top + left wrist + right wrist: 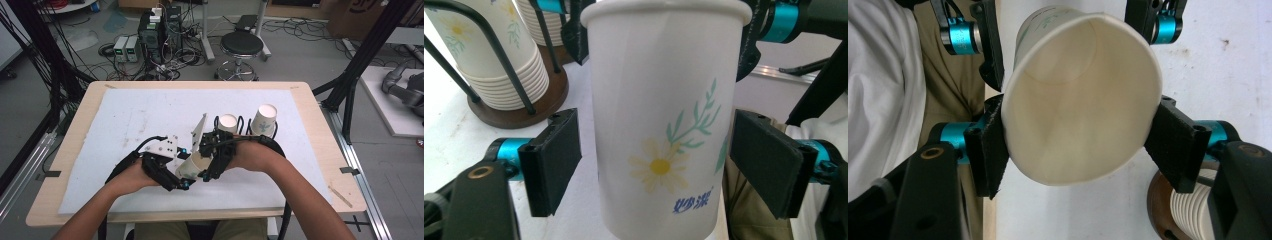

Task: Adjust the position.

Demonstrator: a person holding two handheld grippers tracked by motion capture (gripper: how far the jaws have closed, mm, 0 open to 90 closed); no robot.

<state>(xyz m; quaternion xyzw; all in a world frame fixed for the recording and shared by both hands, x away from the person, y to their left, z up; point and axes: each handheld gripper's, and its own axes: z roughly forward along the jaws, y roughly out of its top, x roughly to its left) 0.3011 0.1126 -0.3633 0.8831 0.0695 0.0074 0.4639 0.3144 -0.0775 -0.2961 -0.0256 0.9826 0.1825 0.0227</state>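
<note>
Paper cup [192, 166], white with a daisy print and blue lettering, held tilted above the white mat [125, 120] near the table's [75, 135] front edge, between the two grippers. Right gripper [1075, 145], at the cup's 3 o'clock in the high view, clamps the rim, squeezing it oval. Left gripper [664, 162], at 9 o'clock, stands part-open around the cup body, pads [551, 160] clear of the wall; two wire-racked cup stacks [227, 123] stand at 1 o'clock.
</note>
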